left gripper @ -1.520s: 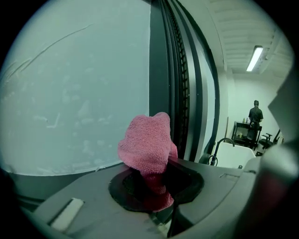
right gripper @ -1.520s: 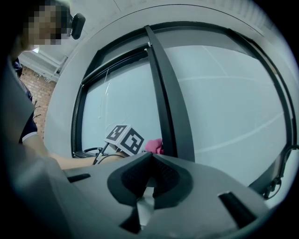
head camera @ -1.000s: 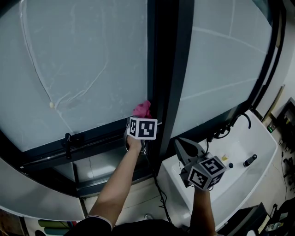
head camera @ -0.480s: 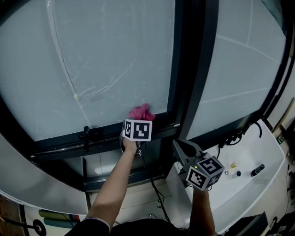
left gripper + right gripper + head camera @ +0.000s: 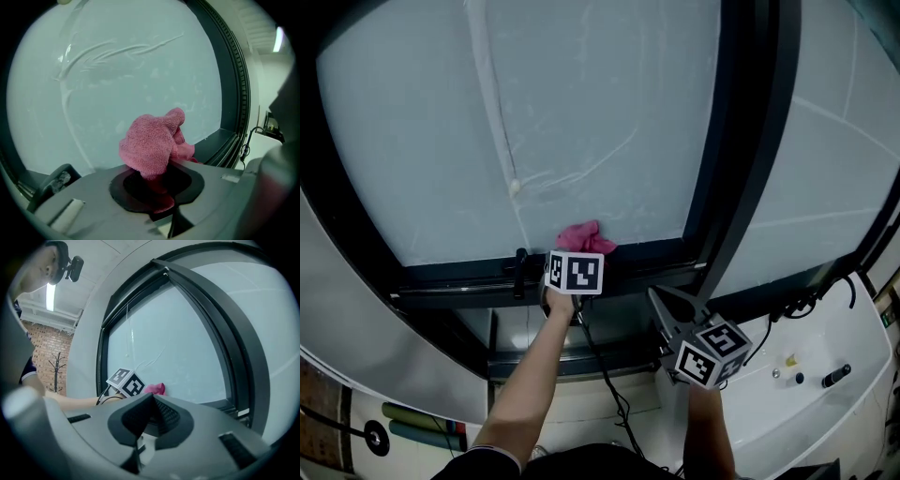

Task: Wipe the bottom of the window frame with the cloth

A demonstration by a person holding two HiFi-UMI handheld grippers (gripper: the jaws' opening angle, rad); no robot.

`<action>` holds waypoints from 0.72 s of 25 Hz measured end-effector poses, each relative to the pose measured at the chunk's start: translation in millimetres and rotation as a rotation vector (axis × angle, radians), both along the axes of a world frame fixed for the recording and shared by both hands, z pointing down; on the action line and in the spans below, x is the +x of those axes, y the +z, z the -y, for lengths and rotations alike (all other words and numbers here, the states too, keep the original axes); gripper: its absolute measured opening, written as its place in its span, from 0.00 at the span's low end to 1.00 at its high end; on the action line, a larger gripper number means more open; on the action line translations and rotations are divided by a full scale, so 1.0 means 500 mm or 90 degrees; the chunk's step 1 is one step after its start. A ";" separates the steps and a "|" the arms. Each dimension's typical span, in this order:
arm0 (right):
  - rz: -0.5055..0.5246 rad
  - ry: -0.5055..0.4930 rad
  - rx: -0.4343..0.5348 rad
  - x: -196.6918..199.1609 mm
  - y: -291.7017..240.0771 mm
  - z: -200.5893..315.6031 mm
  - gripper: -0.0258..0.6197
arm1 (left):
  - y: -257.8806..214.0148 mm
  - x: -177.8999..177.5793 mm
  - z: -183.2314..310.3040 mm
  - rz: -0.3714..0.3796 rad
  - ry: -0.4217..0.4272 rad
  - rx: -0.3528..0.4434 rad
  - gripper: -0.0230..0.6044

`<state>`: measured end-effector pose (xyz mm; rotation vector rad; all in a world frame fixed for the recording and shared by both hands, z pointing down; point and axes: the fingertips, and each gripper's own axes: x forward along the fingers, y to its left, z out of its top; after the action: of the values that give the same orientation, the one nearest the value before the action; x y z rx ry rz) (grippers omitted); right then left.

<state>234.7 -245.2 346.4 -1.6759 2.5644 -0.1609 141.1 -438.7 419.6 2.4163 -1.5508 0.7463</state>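
Observation:
A crumpled pink cloth (image 5: 584,237) presses against the frosted glass just above the dark bottom rail of the window frame (image 5: 647,255). My left gripper (image 5: 577,251) is shut on the cloth, its marker cube right below it. In the left gripper view the cloth (image 5: 154,143) bulges out of the left gripper (image 5: 157,180), with the frame rail (image 5: 220,140) to its right. My right gripper (image 5: 661,298) hangs lower right, shut and empty, apart from the frame. The right gripper (image 5: 149,401) looks toward the cloth (image 5: 157,389) from the side.
A black latch handle (image 5: 520,272) sits on the rail just left of the left gripper. A thick dark mullion (image 5: 741,169) rises on the right. A white basin counter (image 5: 825,375) with small items lies lower right. A black cable (image 5: 605,375) hangs below.
My left gripper has carried the cloth leftward along the bottom rail, away from the mullion and close to the latch handle. The right gripper has stayed low and shut.

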 end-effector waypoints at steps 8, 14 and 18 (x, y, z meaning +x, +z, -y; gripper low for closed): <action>0.002 -0.029 0.005 -0.049 -0.003 0.015 0.04 | -0.003 -0.064 0.007 0.020 -0.030 0.017 0.16; 0.002 -0.022 0.009 -0.044 -0.012 0.006 0.04 | -0.045 -0.053 -0.017 -0.022 -0.011 0.040 0.16; 0.001 -0.029 0.021 -0.068 -0.025 0.002 0.04 | -0.142 -0.051 -0.052 -0.045 0.022 0.097 0.16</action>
<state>200.6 -246.2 333.8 -1.6055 2.5902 -0.1219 115.5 -412.5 348.7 2.5527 -1.5957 0.5605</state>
